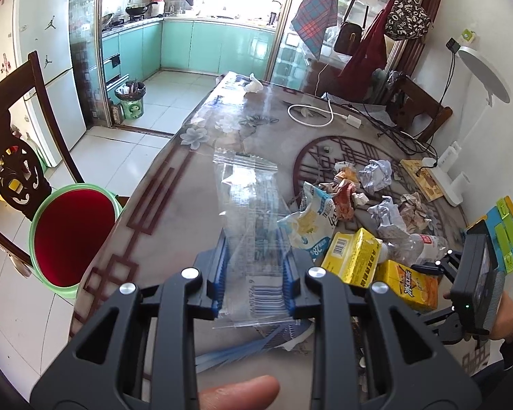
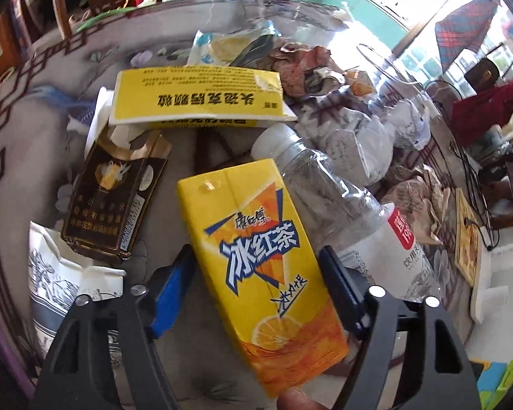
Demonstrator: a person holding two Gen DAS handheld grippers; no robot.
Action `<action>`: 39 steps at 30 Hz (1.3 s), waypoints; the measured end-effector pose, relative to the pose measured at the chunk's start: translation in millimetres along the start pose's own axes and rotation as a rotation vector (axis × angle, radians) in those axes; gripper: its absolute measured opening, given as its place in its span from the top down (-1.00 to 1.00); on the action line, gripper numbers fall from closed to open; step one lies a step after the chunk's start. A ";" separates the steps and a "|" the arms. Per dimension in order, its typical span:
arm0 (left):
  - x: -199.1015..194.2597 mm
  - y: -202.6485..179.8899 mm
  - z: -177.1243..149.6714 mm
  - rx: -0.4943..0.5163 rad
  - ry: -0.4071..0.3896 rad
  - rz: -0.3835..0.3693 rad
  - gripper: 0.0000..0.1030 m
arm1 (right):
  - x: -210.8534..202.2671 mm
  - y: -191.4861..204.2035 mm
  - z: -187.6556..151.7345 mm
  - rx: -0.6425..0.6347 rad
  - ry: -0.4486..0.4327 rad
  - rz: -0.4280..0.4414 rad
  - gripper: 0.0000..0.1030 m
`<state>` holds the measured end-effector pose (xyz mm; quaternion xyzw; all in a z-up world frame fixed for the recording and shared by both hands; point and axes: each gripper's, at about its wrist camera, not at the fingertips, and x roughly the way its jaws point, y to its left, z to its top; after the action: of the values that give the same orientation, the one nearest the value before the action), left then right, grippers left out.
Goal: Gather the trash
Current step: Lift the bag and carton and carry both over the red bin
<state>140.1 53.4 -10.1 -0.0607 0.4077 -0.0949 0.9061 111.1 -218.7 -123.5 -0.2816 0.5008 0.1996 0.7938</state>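
Left gripper (image 1: 254,266) pinching clear wrapper (image 1: 249,201), right gripper (image 2: 256,280) straddling tea carton (image 2: 256,256)

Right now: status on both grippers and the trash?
Left gripper shut on clear plastic wrapper. Right gripper straddling iced tea carton, not yet clamped. Plastic bottle touching carton's right side.

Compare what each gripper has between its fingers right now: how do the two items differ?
The clear plastic wrapper in the left gripper is flat, limp and see-through; the iced tea carton in the right gripper is a rigid, opaque yellow-orange box. The wrapper is printed with a barcode and faint grid, the carton with bold lettering and a lemon slice. Both sit lengthwise between blue-padded fingers above the table.
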 end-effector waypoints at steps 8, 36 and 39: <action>-12.2 2.8 3.7 0.017 -0.036 0.018 0.50 | -41.8 -16.3 6.7 0.175 -0.094 -0.047 -0.20; -33.9 190.9 41.6 -0.059 -0.111 0.331 0.51 | -125.1 89.5 205.5 0.330 -0.477 0.006 -0.18; -18.6 217.5 38.6 -0.102 -0.061 0.336 0.51 | -115.9 108.1 230.6 0.314 -0.477 0.035 -0.18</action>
<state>183.6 270.7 -11.9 -0.0407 0.3887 0.0806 0.9169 155.3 8.8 33.3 -0.0915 0.3295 0.1939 0.9195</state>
